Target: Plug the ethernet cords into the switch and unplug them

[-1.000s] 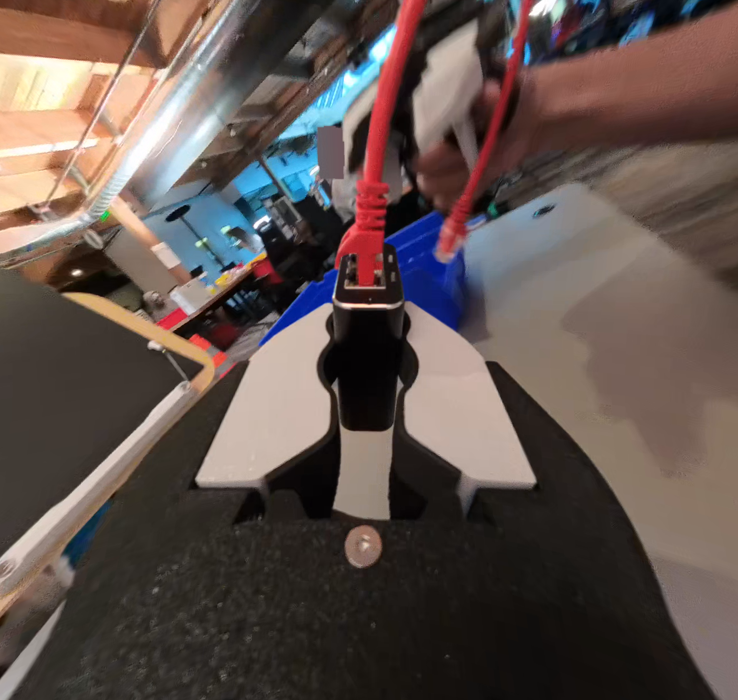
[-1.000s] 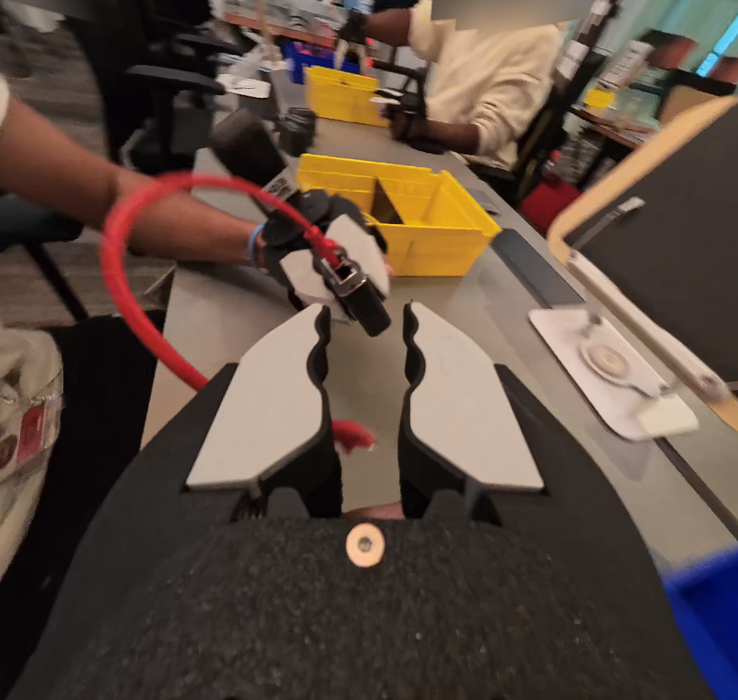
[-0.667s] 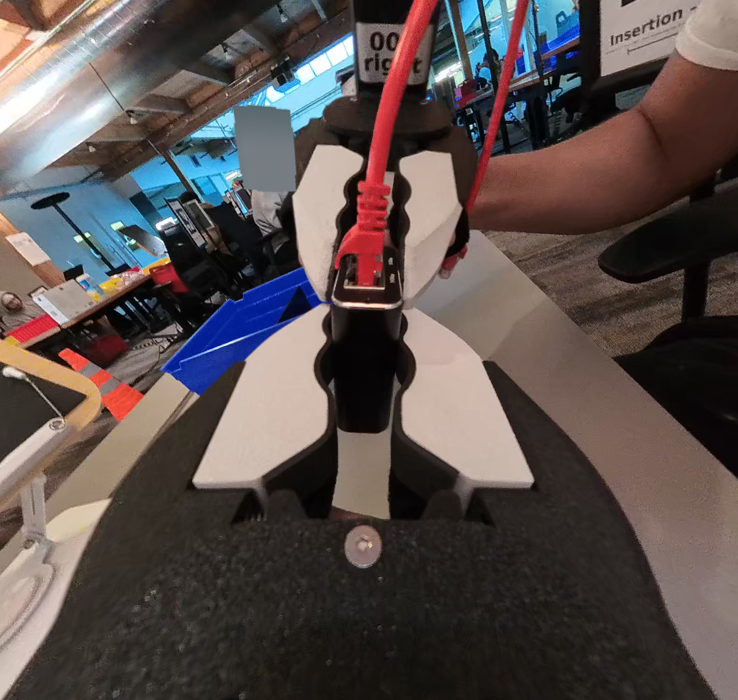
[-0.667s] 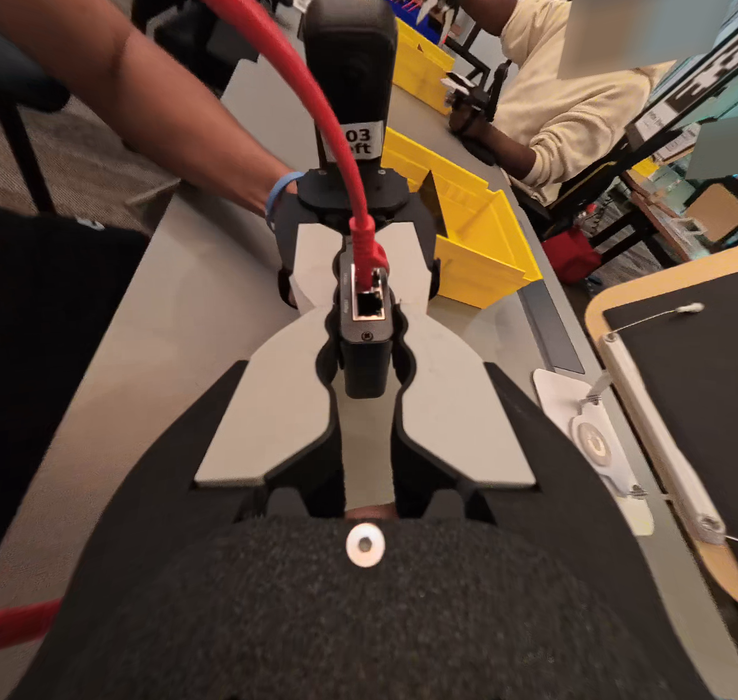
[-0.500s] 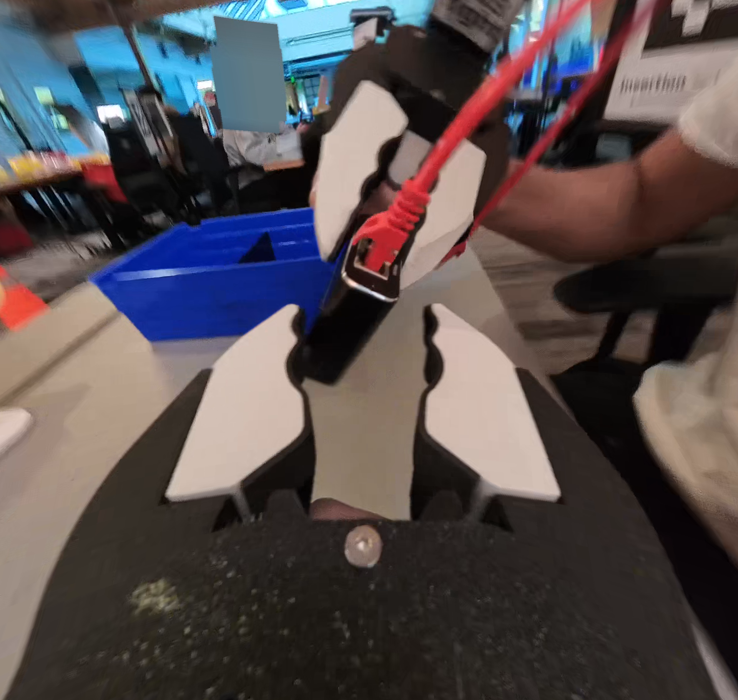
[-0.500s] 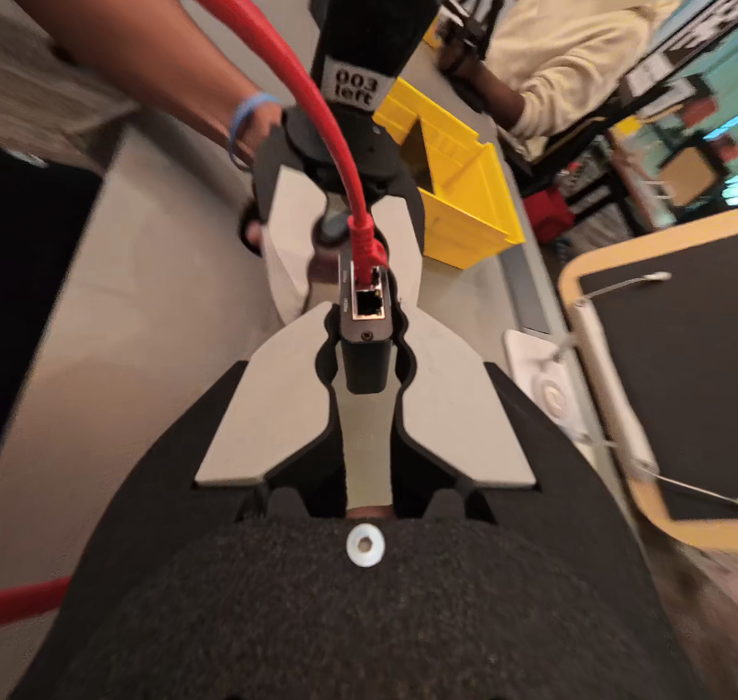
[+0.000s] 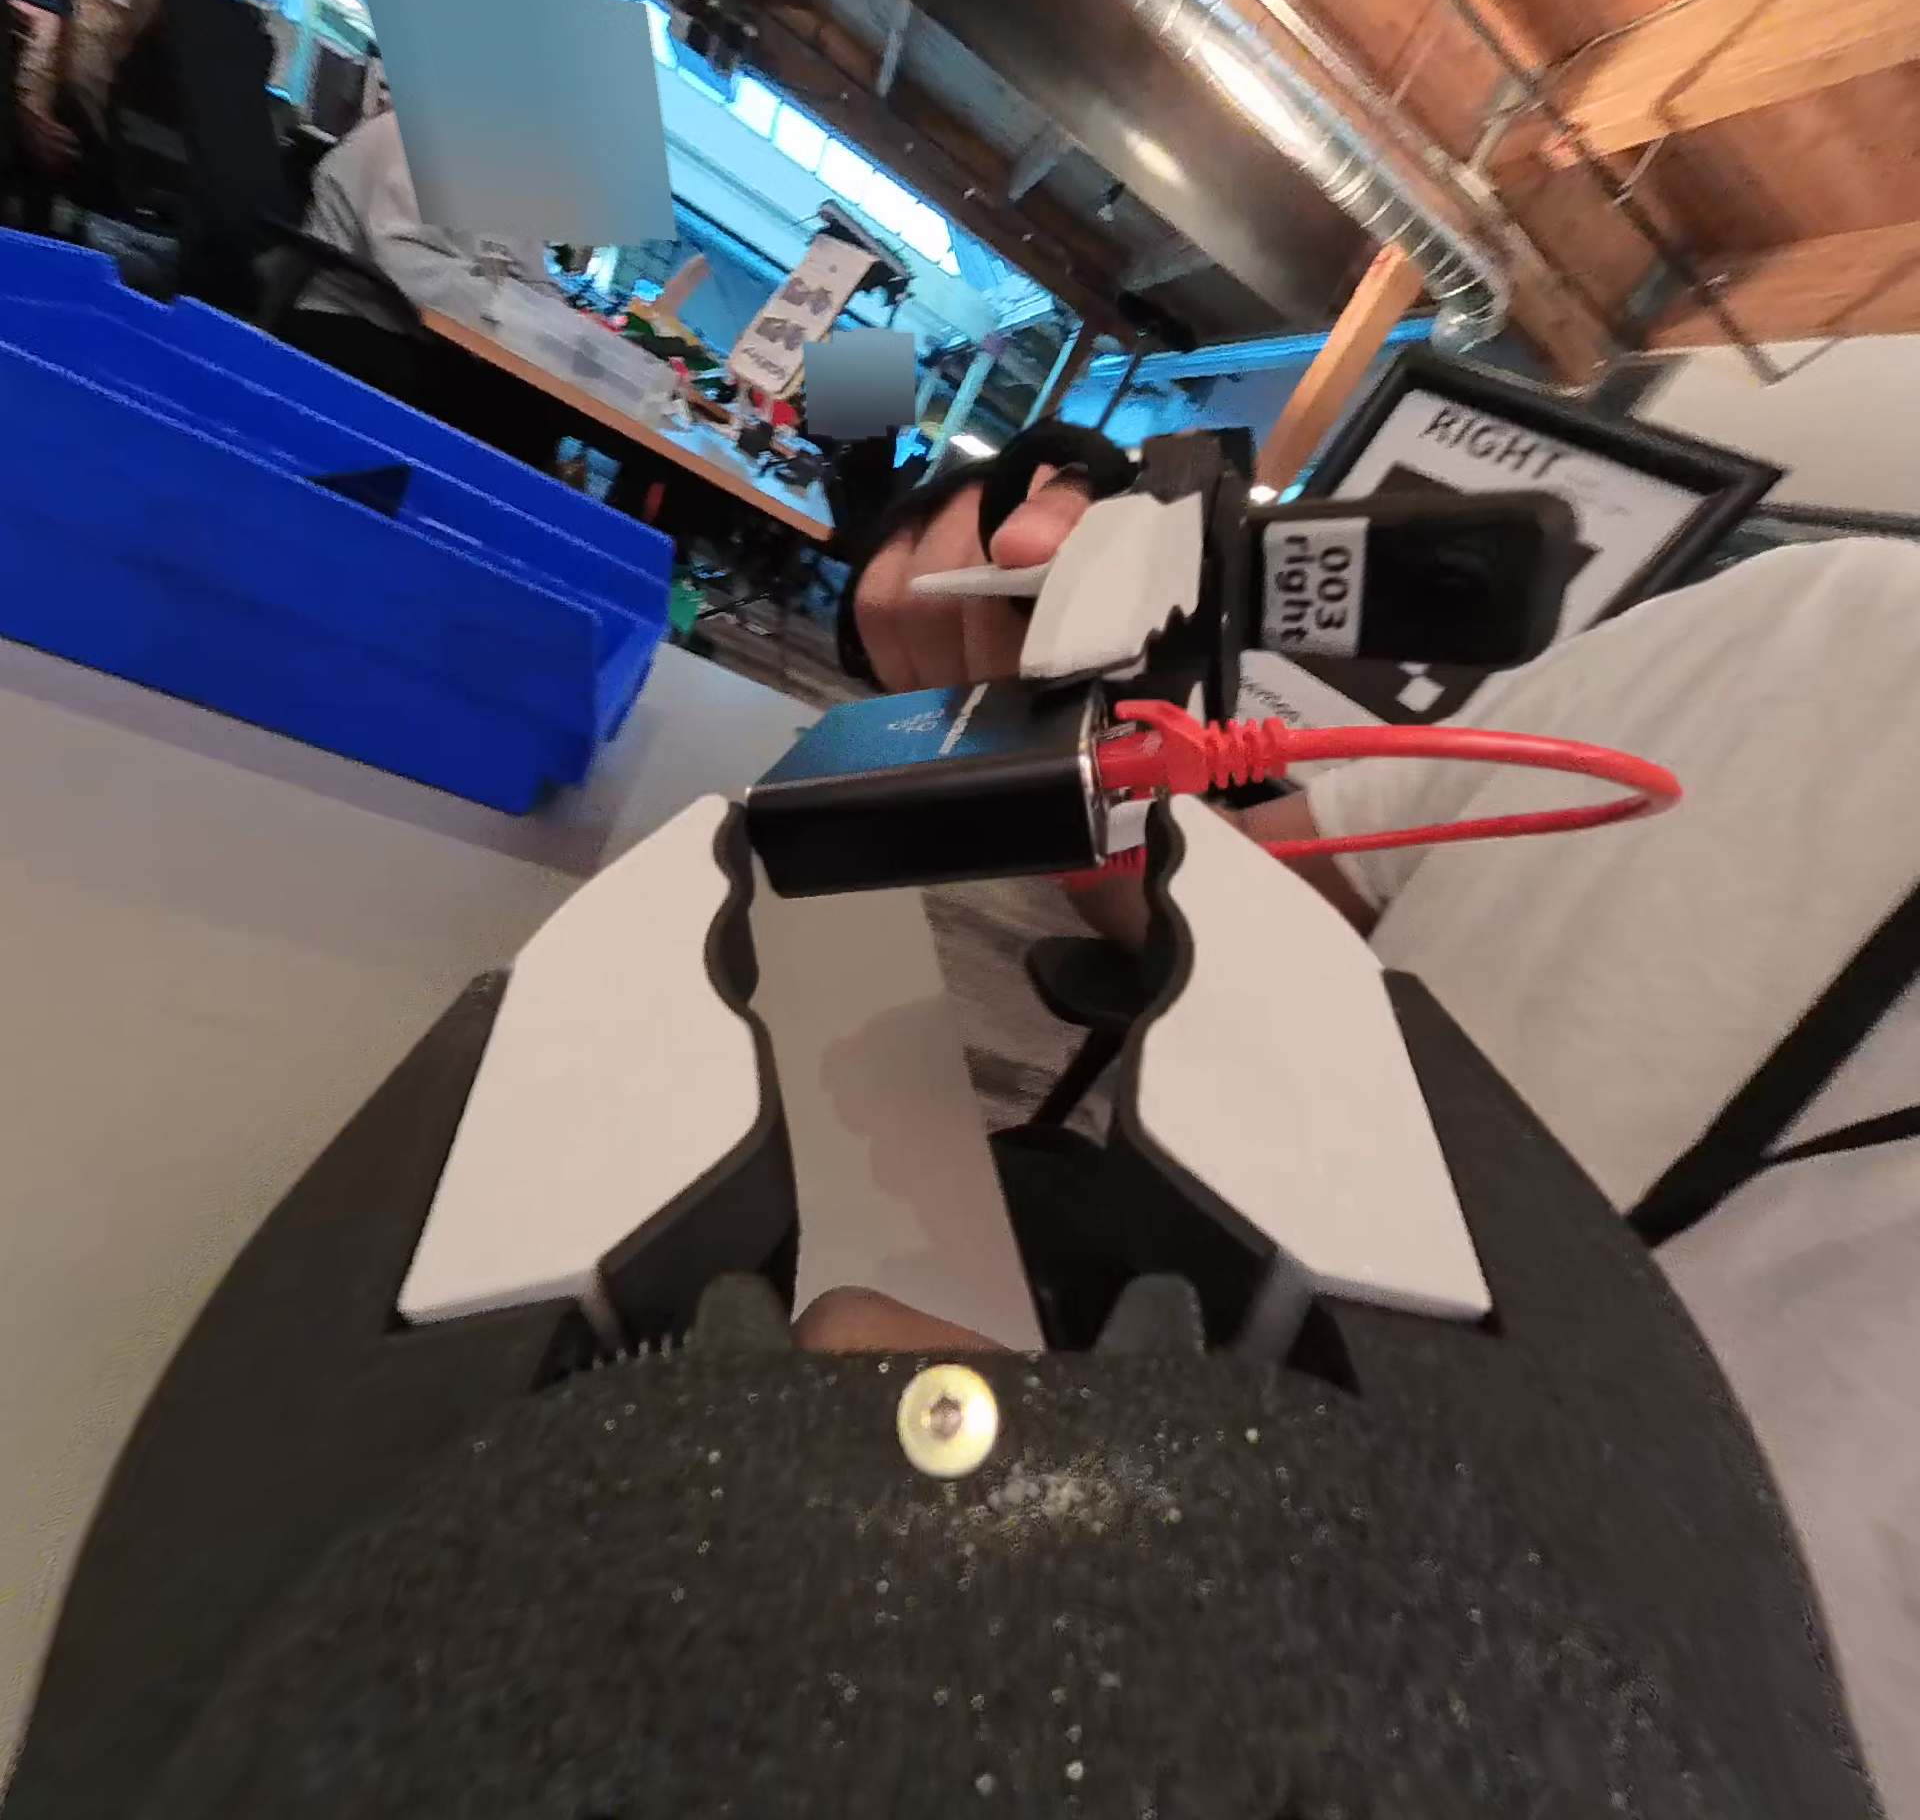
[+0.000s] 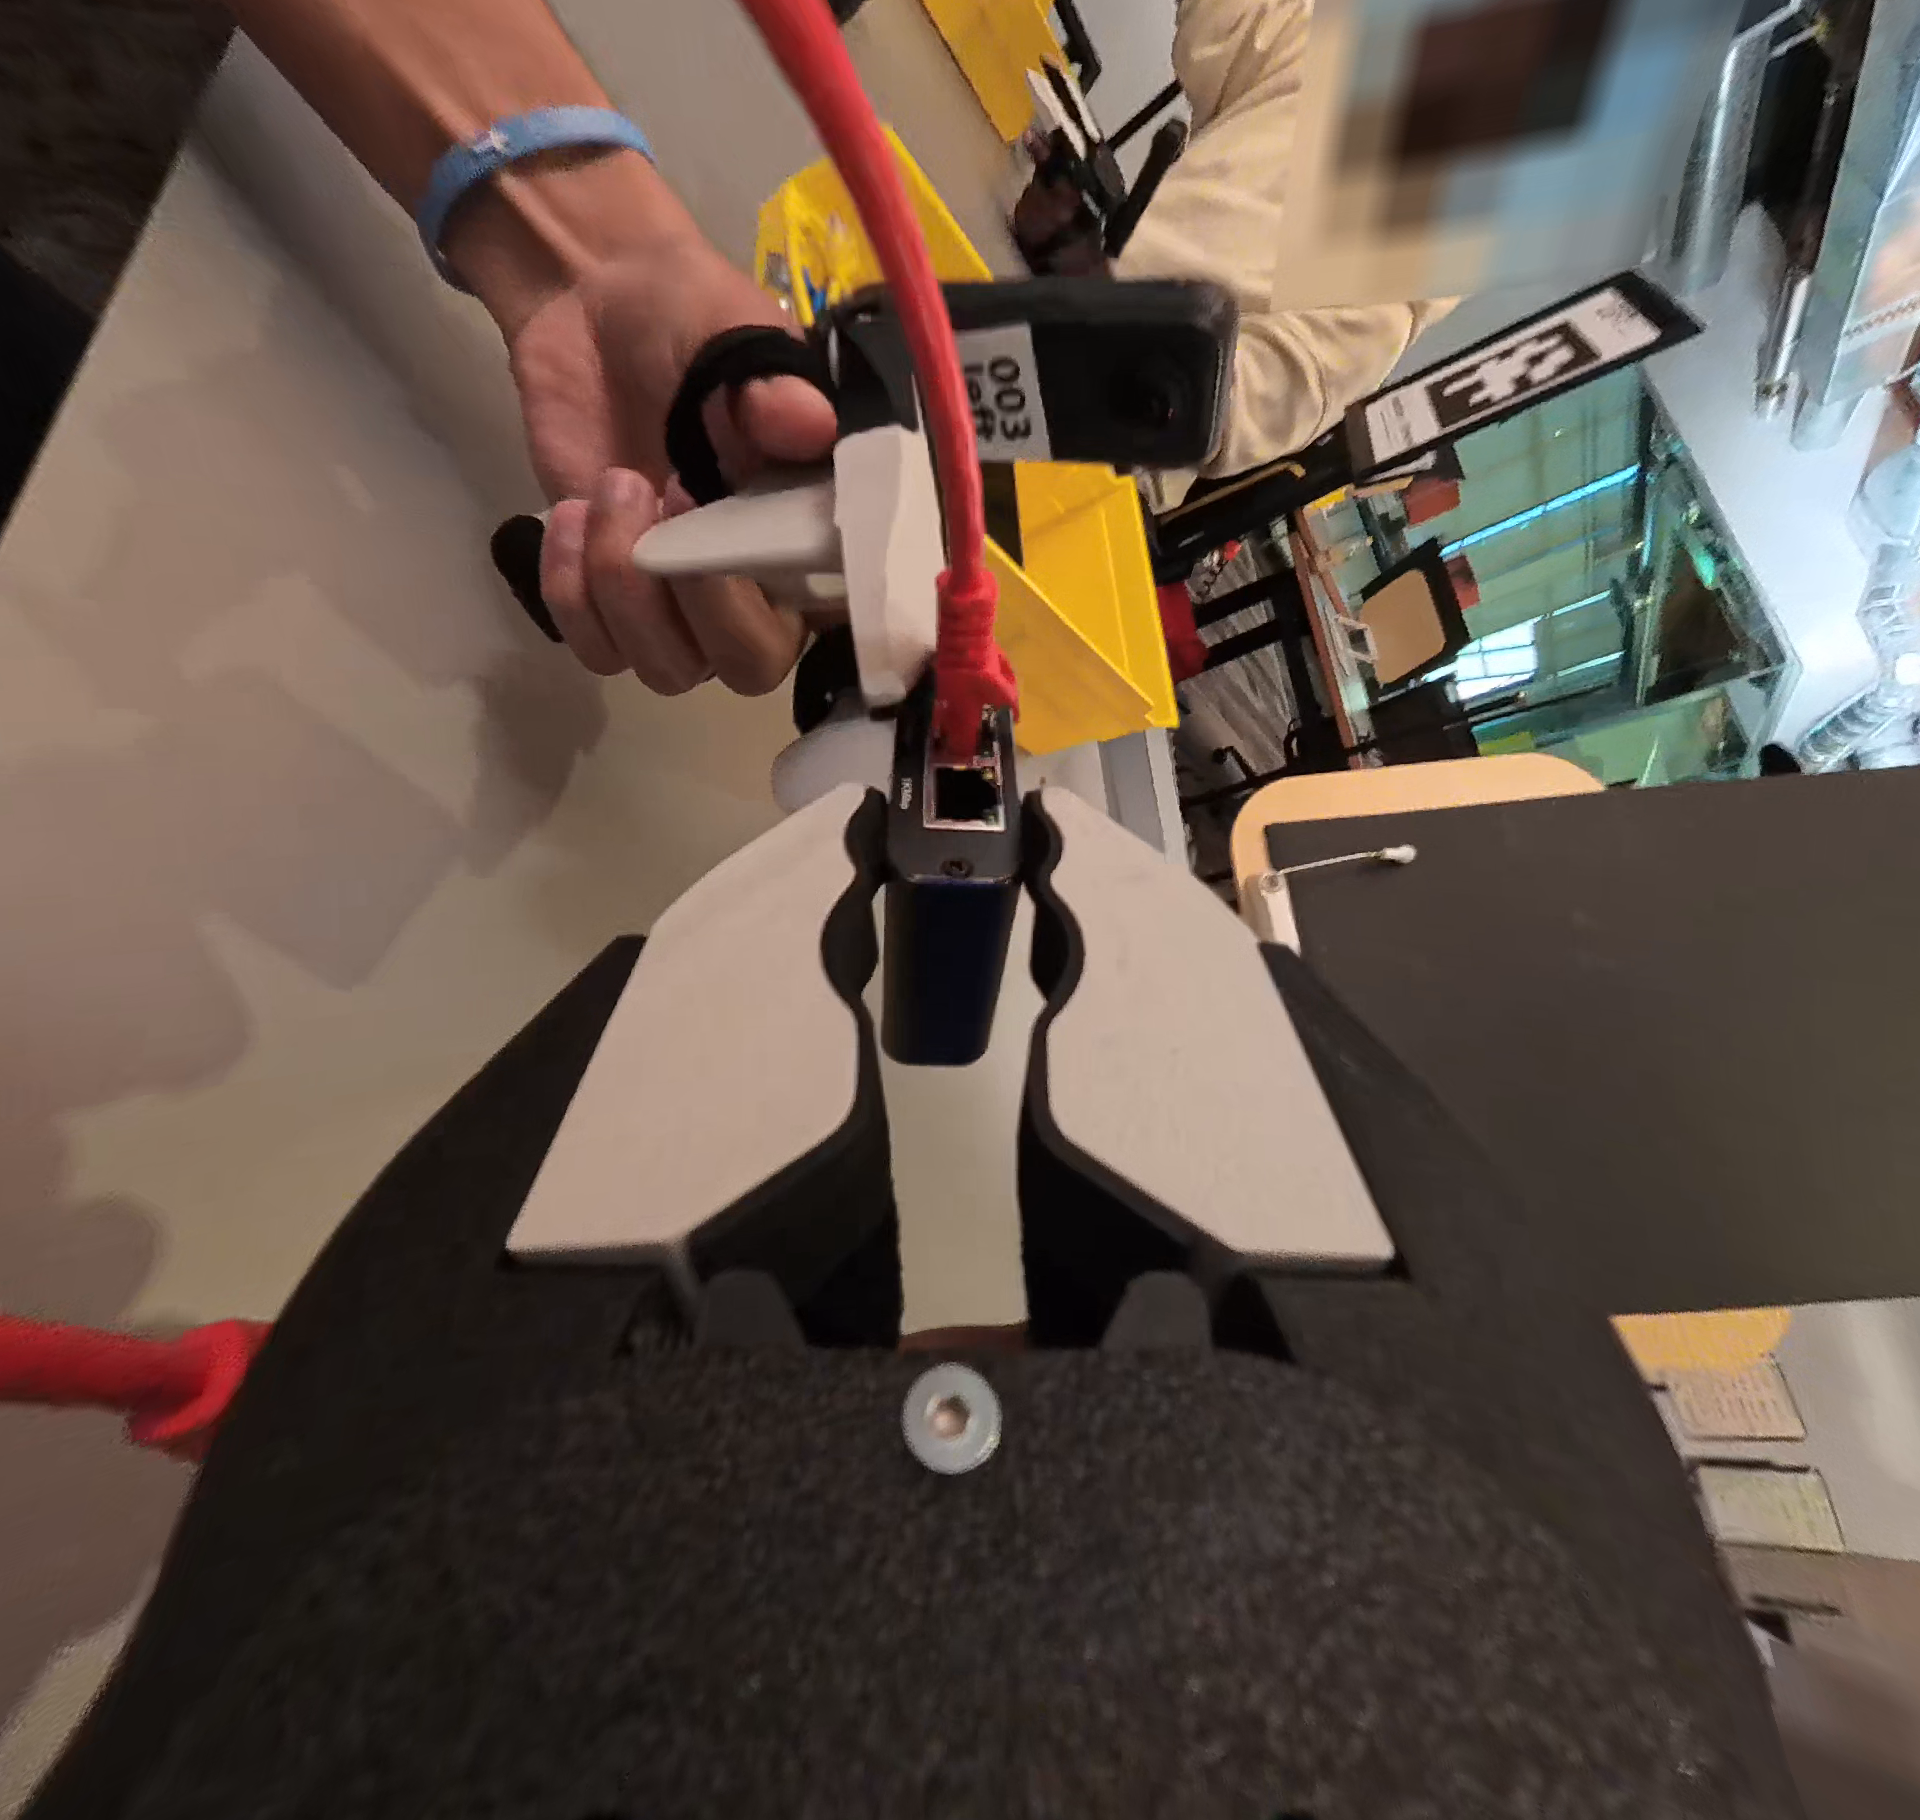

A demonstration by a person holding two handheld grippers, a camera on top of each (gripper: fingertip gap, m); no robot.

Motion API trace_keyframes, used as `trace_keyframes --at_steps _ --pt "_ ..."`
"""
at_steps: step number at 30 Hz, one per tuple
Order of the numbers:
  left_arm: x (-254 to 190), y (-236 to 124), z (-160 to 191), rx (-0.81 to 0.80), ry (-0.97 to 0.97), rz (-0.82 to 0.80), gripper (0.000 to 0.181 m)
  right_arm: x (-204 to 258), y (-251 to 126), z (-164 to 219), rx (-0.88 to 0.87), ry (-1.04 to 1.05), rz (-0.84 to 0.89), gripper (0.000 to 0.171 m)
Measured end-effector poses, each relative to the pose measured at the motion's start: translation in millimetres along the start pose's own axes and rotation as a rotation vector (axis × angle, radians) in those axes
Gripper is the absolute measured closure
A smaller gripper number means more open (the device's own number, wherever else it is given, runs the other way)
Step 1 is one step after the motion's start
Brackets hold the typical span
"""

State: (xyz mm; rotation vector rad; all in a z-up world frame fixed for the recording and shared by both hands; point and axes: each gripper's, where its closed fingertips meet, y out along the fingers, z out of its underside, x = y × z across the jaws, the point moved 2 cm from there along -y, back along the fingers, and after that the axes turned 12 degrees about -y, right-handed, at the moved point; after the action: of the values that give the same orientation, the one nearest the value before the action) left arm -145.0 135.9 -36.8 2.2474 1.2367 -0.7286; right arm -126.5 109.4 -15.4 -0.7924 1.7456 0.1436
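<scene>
A small black switch point(image 8: 940, 960) is clamped between my right gripper's point(image 8: 948, 825) fingers, its port end facing away. A red ethernet cord point(image 8: 904, 212) is plugged into its upper port by the red plug point(image 8: 971, 700); the lower port point(image 8: 966, 796) is empty. The cord's other end point(image 8: 156, 1375) hangs at the lower left. In the left wrist view the switch point(image 7: 914, 814) lies crosswise just in front of my left gripper point(image 7: 945, 835), whose jaws are wide open. The plug point(image 7: 1153, 757) sits by the right fingertip. The right gripper point(image 7: 1091, 617) holds the switch from above.
A blue bin point(image 7: 312, 575) stands on the grey table point(image 7: 260, 939) at the left. A yellow bin point(image 8: 1081, 627) lies beyond the switch. A black board with a wooden rim point(image 8: 1558, 991) is at the right. A person in a cream top point(image 8: 1247, 191) works farther off.
My left gripper let go of the switch and opened wide. My right gripper closed on the switch and now holds it. Both views rolled, and the switch now lies crosswise to the left gripper.
</scene>
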Motion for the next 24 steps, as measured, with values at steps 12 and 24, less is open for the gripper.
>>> trace_keyframes --at_steps 12,24 --pt "-11.0 -9.4 -4.3 -0.011 -0.040 0.124 0.120 -0.6 -3.2 -13.7 -0.003 -0.027 0.066 0.147" --pt "-11.1 -2.0 6.2 0.042 -0.144 0.236 0.120 19.6 6.9 -3.7 0.034 -0.019 -0.001 0.136"
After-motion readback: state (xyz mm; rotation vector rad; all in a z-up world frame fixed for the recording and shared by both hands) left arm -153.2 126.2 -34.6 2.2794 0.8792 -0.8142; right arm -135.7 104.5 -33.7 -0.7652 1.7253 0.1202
